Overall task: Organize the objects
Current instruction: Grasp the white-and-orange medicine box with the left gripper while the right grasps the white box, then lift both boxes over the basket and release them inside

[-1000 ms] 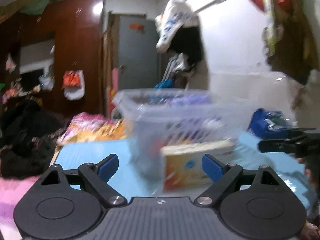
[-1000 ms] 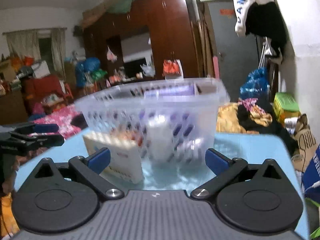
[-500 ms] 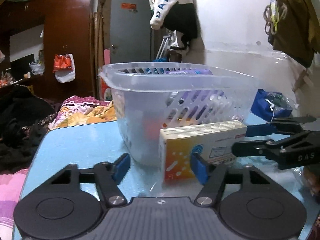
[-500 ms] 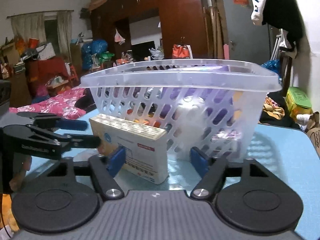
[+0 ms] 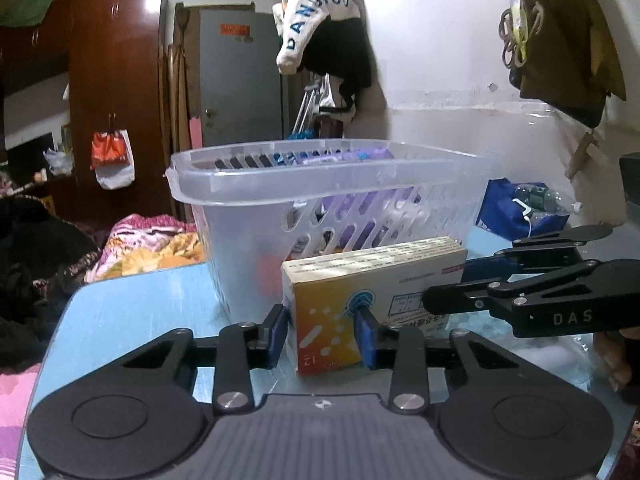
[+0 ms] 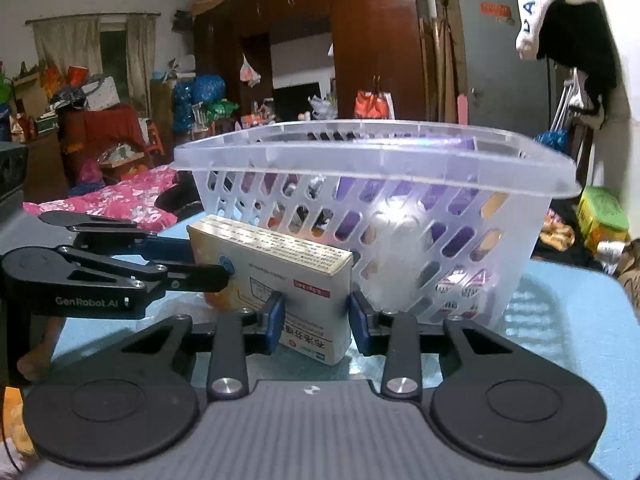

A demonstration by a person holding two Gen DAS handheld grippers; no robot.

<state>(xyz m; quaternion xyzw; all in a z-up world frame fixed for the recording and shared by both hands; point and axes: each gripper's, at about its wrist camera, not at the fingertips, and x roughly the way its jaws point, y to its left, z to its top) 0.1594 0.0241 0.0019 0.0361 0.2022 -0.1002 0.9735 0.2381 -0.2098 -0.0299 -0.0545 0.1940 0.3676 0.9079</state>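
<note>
Together, the left gripper (image 5: 323, 330) and right gripper (image 6: 315, 322) pinch opposite ends of a medicine box (image 5: 372, 284) on the blue table (image 5: 132, 304), apparently steadying it for lifting into the clear basket (image 6: 400, 184) just behind

Dark wood wardrobe (image 5: 116, 92), grey door (image 5: 240, 80) (shut), white wall (image 5: 440, 60).

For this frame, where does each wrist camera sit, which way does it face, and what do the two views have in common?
Left wrist: on the left gripper, facing the orange end of the medicine box before the basket; the right gripper enters from the right.
Right wrist: on the right gripper, facing the box's other end; the left gripper enters from the left.
Shared: box, basket, blue table, both grippers.
</note>
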